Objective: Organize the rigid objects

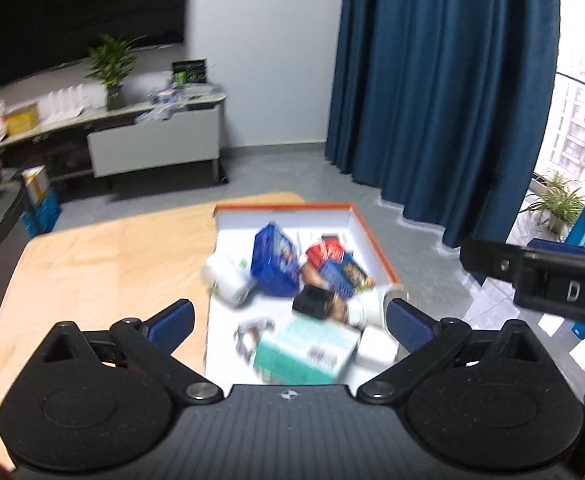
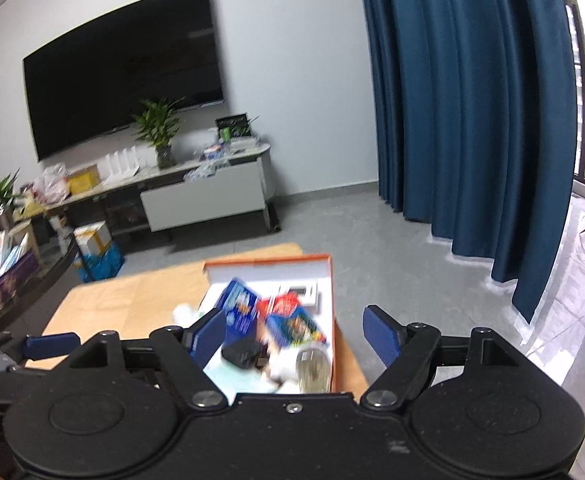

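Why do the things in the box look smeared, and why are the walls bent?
Left wrist view: motion blur smears the items in the orange-edged box, while the fingers stay sharp. Right wrist view: the same blur on the box; the fisheye lens bows the curtain, and window daylight washes out the right edge.

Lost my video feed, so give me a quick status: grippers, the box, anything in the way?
Left gripper open, empty. Right gripper open, empty. Orange-rimmed box on the table, packed with small cartons and bottles. Nothing blocking it.
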A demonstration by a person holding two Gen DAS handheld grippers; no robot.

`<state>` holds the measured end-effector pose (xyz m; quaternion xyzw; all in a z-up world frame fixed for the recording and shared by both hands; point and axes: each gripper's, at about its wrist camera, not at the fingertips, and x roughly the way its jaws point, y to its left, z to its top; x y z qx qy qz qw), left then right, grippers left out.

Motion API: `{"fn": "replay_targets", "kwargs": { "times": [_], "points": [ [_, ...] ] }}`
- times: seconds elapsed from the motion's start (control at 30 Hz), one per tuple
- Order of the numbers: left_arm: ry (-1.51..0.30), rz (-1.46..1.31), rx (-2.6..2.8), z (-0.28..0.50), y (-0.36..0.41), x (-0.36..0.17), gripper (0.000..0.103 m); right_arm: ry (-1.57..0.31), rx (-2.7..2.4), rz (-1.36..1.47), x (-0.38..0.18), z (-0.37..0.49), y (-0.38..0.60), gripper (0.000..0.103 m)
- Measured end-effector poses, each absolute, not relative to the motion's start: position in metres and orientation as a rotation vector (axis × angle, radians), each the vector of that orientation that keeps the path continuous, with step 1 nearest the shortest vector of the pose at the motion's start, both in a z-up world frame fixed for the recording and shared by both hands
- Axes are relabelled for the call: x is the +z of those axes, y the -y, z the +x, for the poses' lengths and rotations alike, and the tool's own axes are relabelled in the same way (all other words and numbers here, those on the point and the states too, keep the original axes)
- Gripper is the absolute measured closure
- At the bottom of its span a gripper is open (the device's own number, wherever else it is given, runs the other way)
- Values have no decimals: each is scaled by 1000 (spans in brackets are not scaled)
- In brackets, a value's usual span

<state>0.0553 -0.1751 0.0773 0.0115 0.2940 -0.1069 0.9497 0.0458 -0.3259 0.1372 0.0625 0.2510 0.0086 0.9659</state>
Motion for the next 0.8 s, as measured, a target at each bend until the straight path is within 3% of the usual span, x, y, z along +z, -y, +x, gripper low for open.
{"fn": "replay_targets", "kwargs": {
  "times": [0.23, 0.8],
  "points": [
    [-694, 41, -246, 48, 177, 60, 0, -596, -13, 83, 116, 32, 318, 13],
    [-725, 42, -248, 44, 174, 49, 0, -640, -42, 83, 102, 26, 321, 13]
  ]
}}
